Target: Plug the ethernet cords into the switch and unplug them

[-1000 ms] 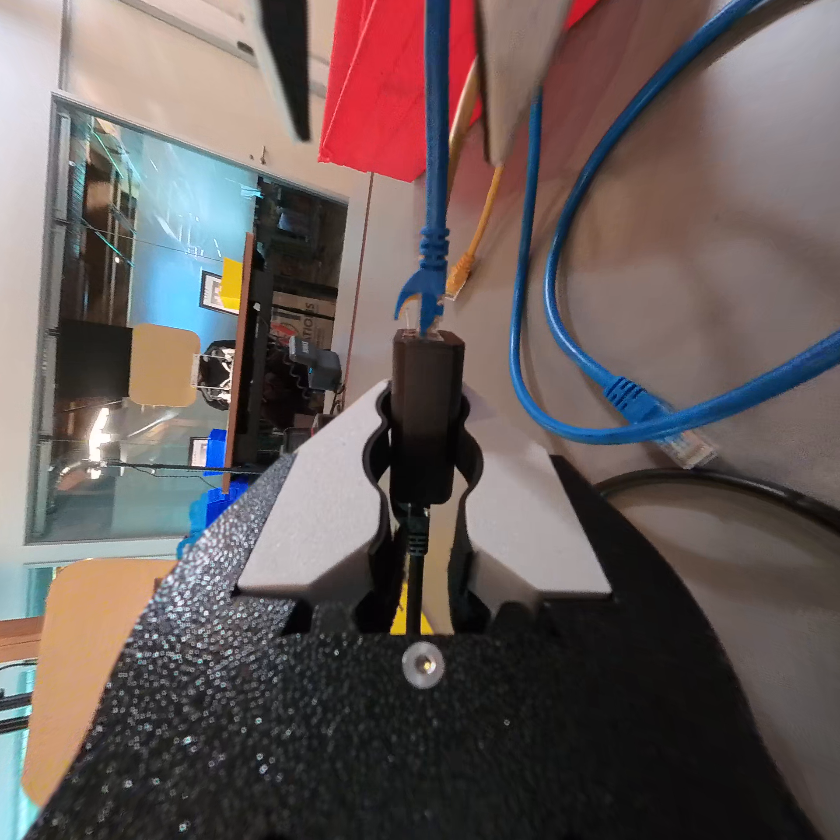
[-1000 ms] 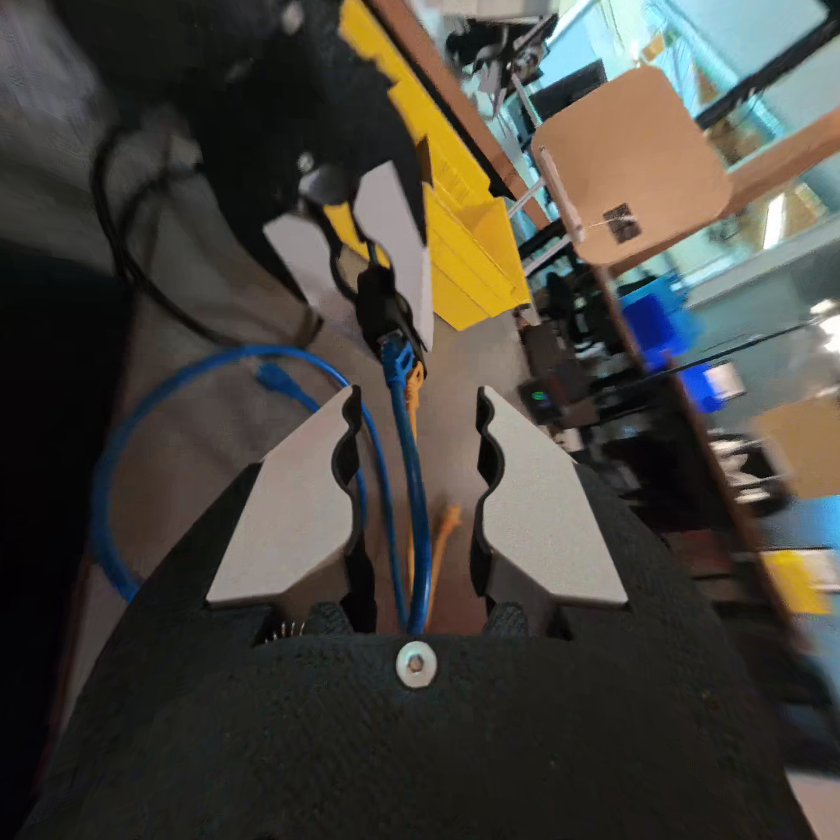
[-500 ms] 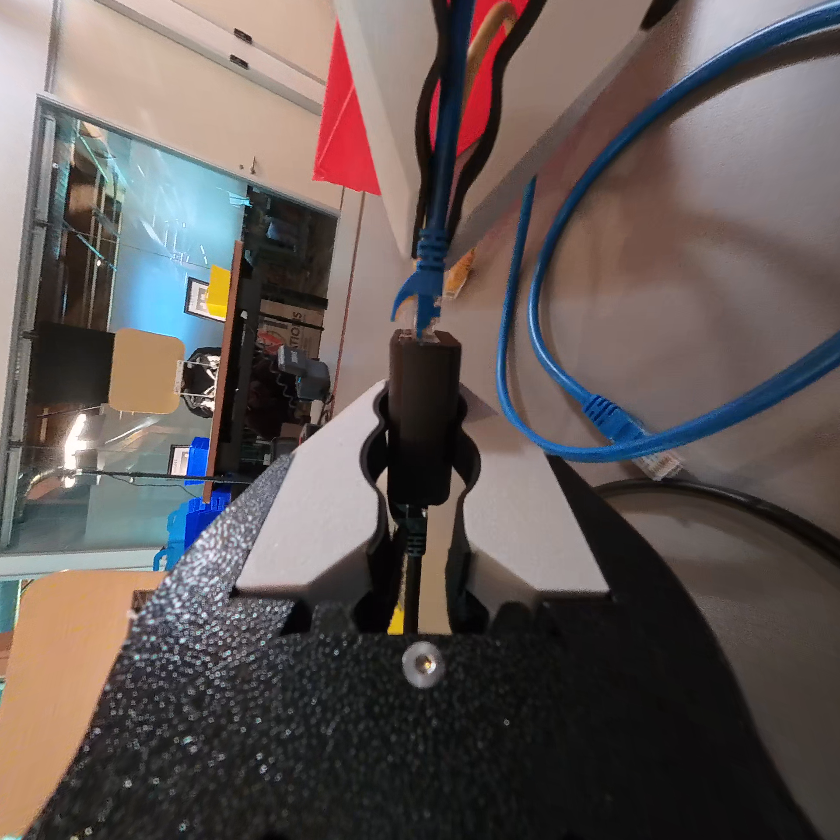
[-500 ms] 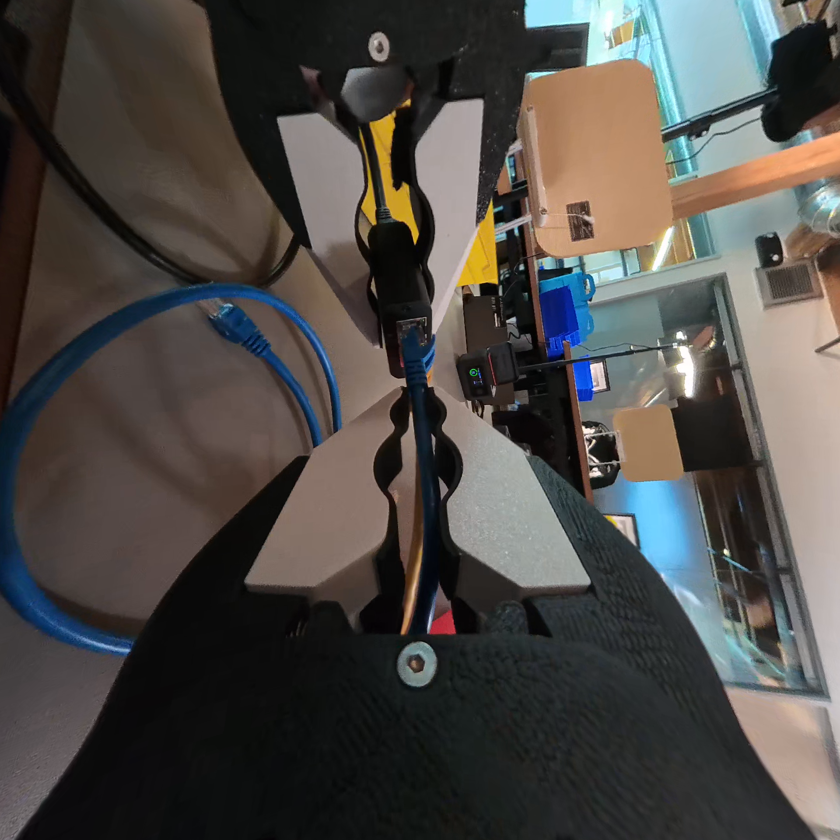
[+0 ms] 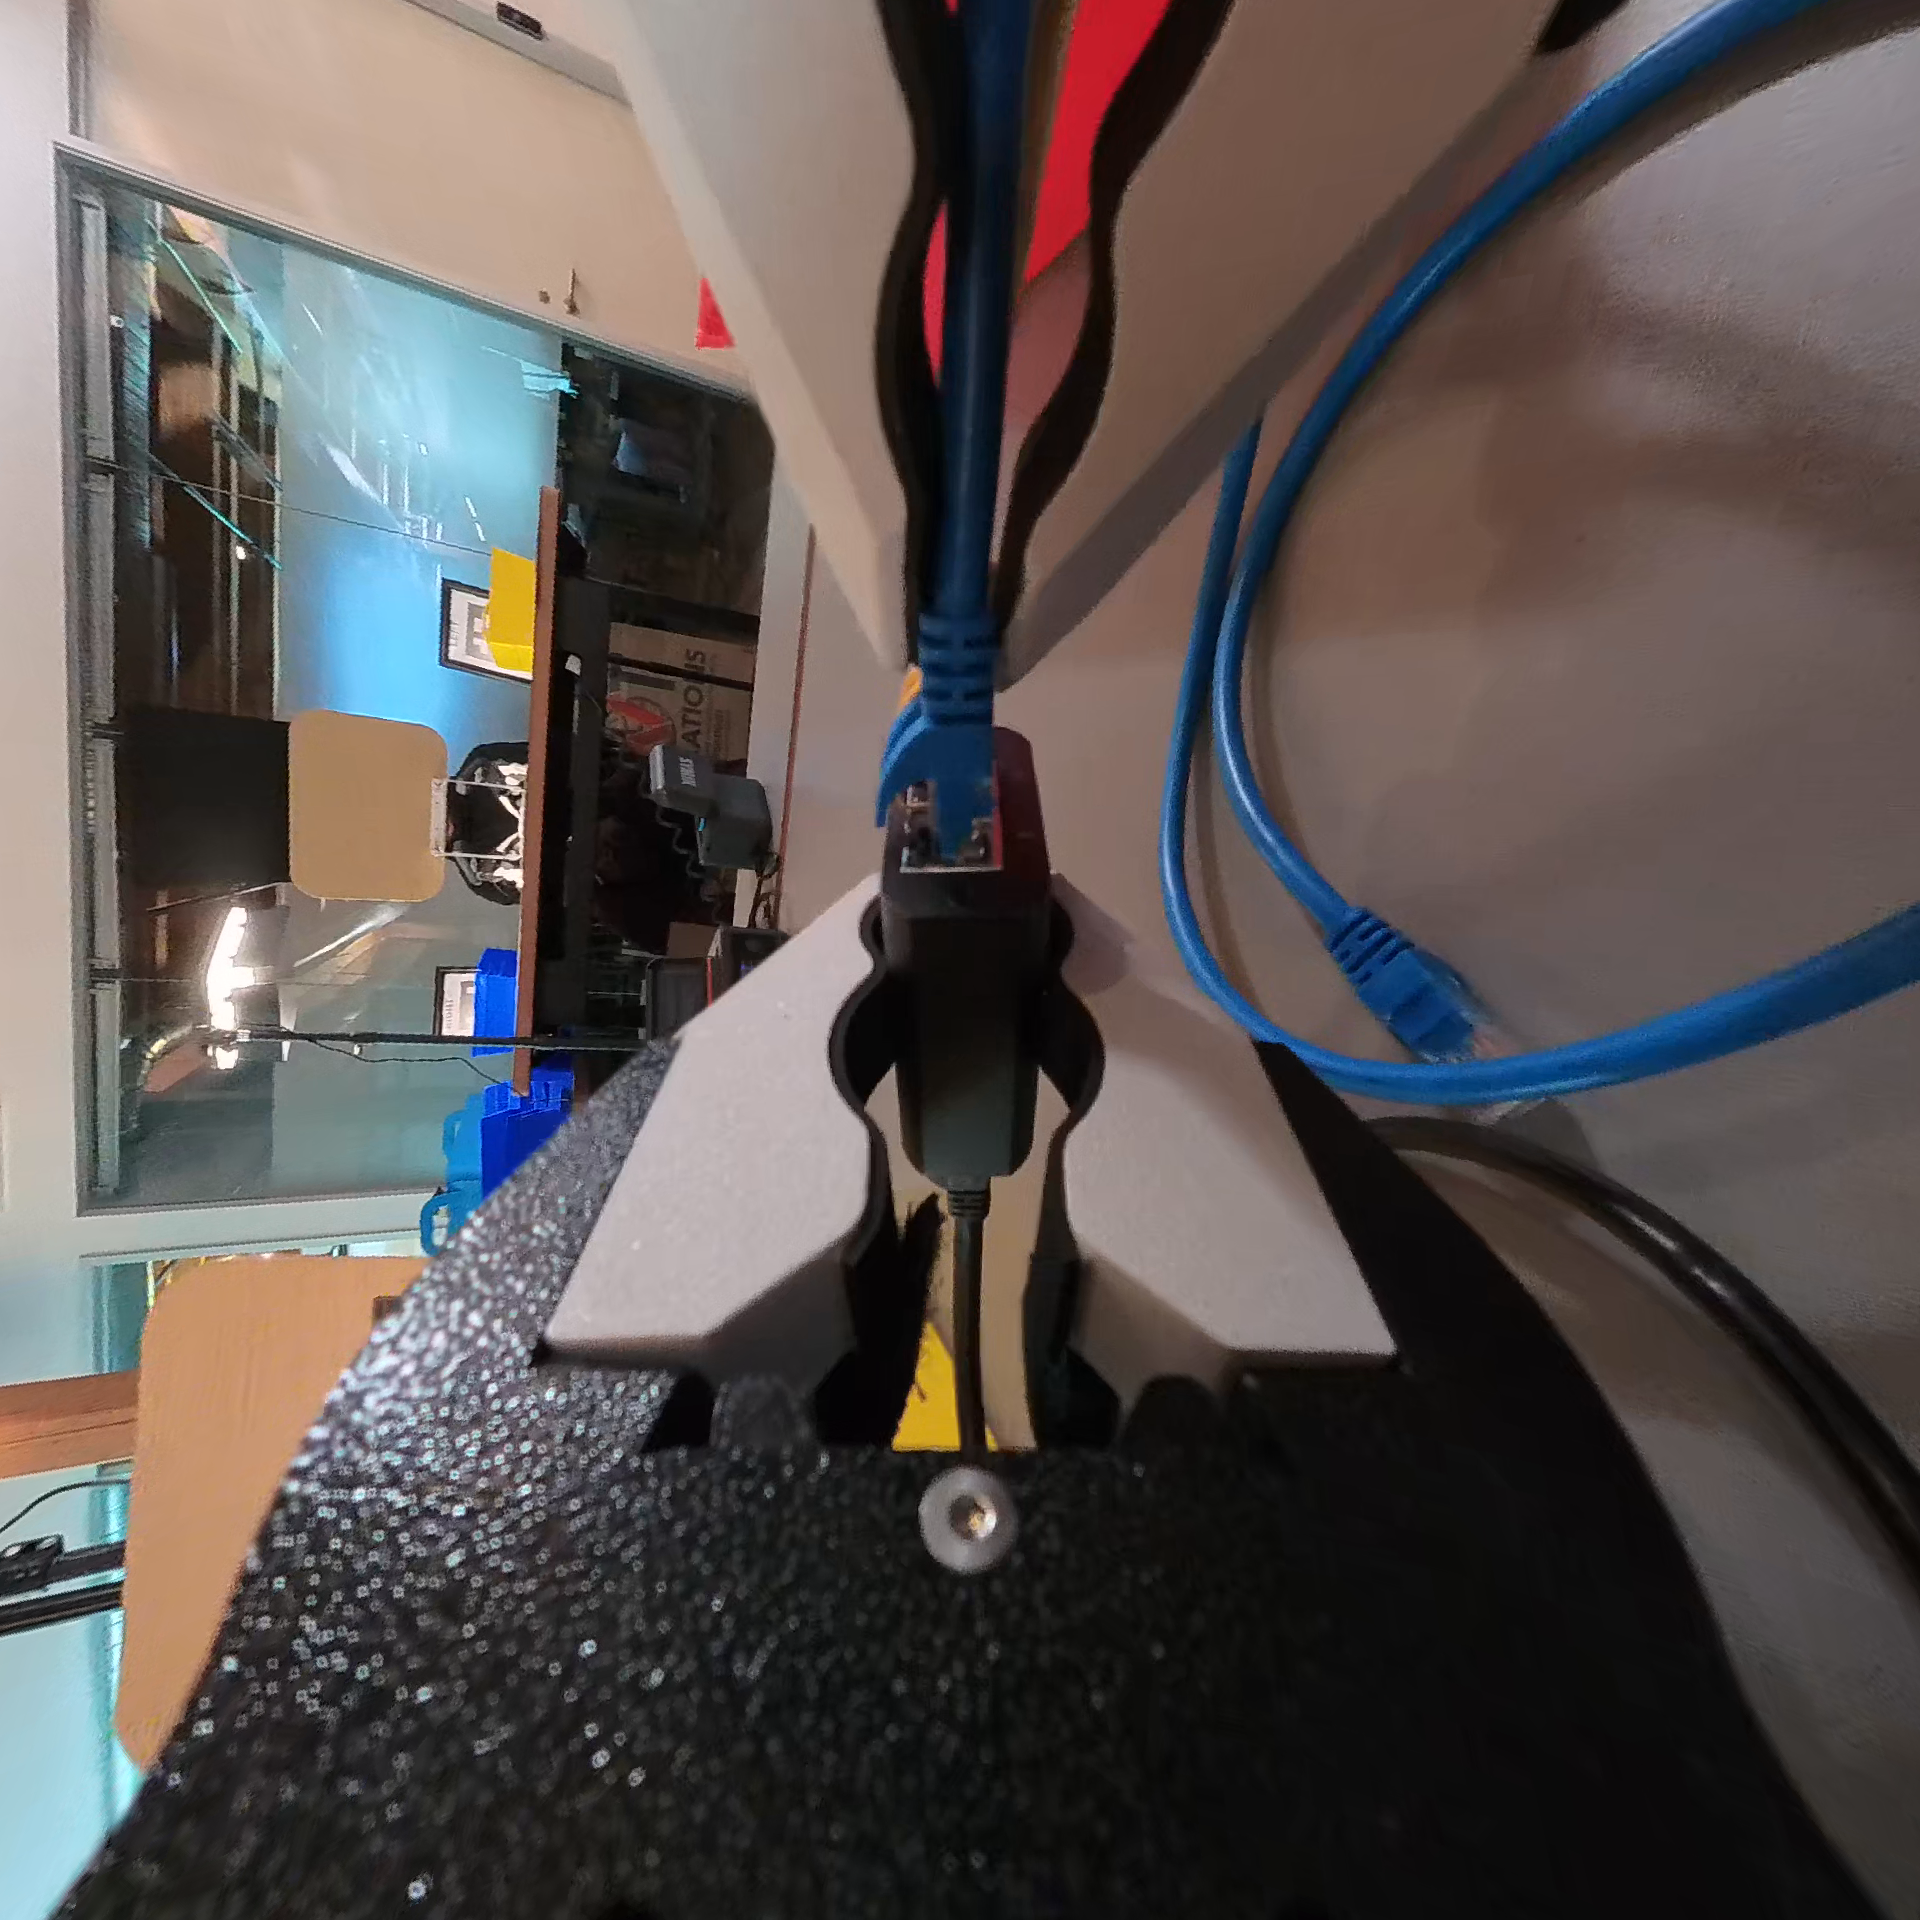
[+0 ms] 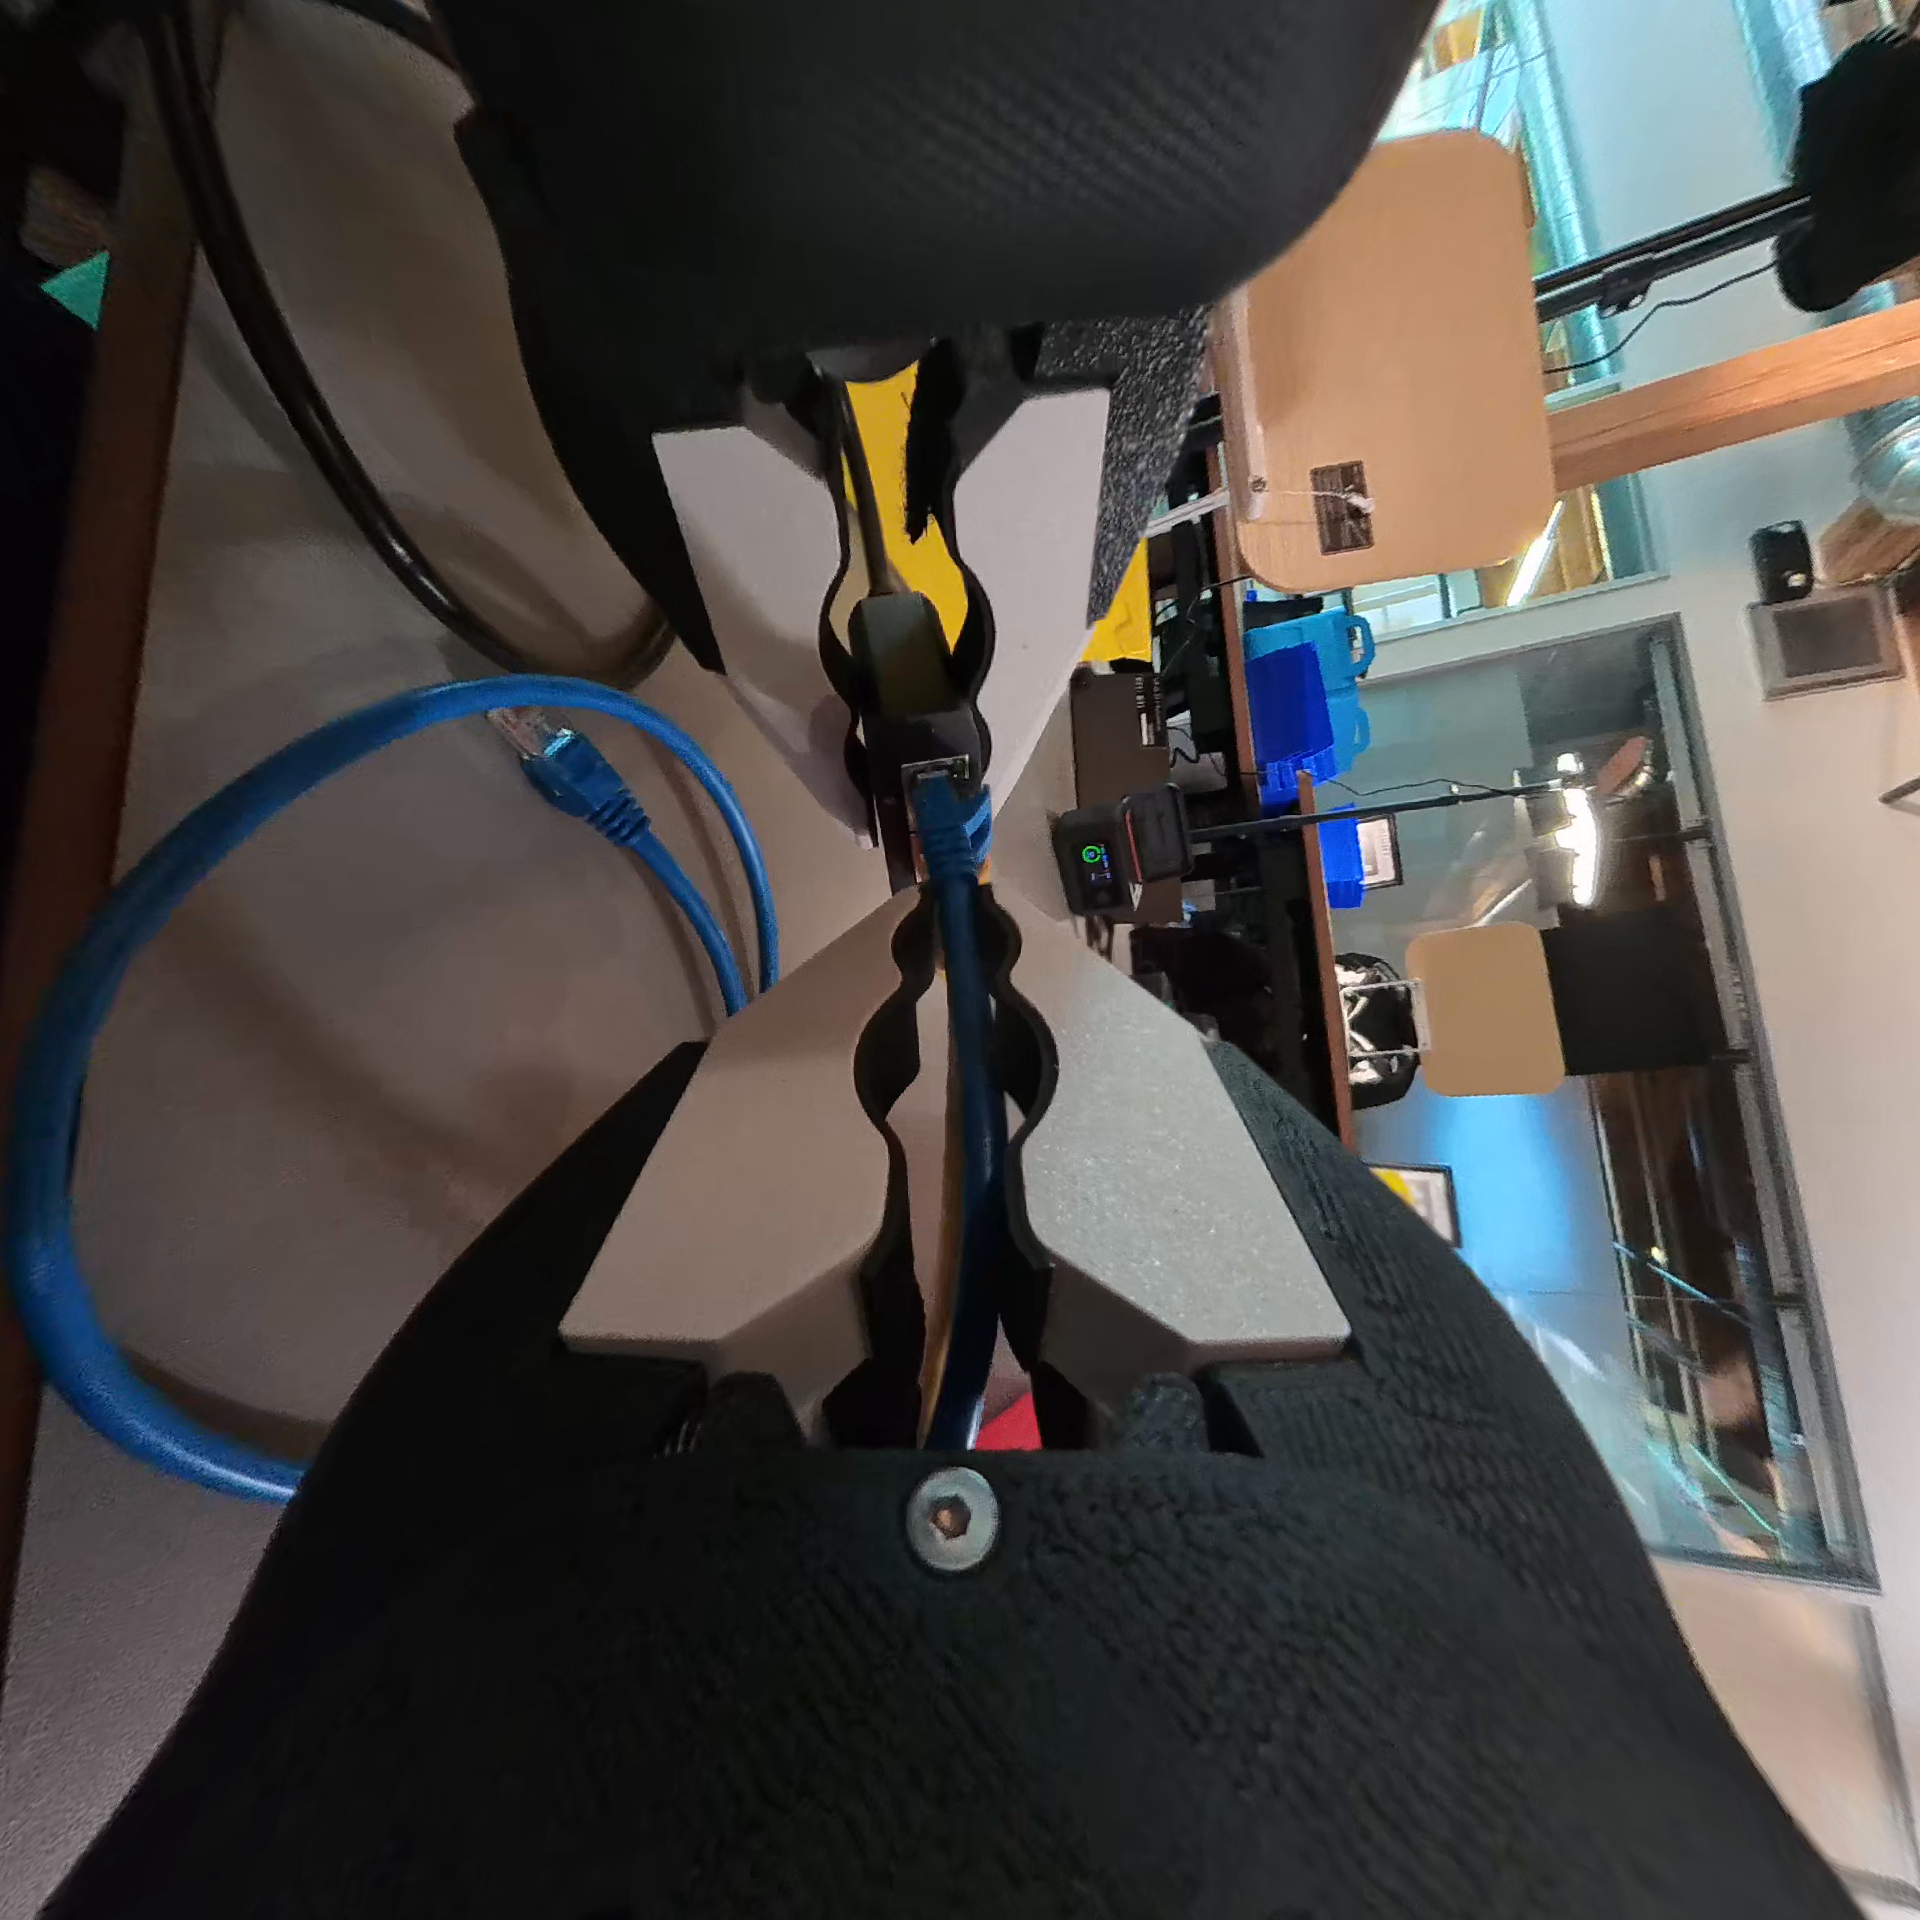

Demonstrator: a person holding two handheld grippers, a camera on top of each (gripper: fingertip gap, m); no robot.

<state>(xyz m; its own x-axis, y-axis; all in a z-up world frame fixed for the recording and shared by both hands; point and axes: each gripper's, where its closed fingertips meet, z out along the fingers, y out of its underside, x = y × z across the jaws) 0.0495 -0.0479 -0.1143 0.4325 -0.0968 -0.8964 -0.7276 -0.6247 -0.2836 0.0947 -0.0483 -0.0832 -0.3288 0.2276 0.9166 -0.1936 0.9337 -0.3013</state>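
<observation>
Item 1, small black box-shaped switch (image 5: 964,997): you hold it in your left gripper (image 5: 966,1049), jaws closed snug on its body, its port end facing away from you toward the other tool; a thin black lead (image 5: 966,1309) runs back from its rear between the fingers.

Item 2, blue ethernet cord with moulded blue plug (image 5: 951,727): the plug sits in the switch's open port, its clip side showing. Whether it has latched fully home you cannot tell from either view. Your right gripper (image 6: 961,1049) has its jaws nearly closed around this cord just behind the plug, and an orange cord (image 6: 940,1299) lies alongside it in the same gap.

Progress, as judged: one cord is at or in the port, so the plugging-in half looks under way; the unplugging is all left to do.

Item 3, second blue cord (image 6: 343,748): looped loose on the pale grey tabletop (image 5: 1558,623), its plug (image 5: 1403,987) free and touching nothing but the surface, well apart from the switch.

Item 4, thick black cable (image 5: 1714,1299): curving across the table beside your left gripper.

Containers: blue bins (image 6: 1299,686) stand in the background; their contents are too far off to tell.
</observation>
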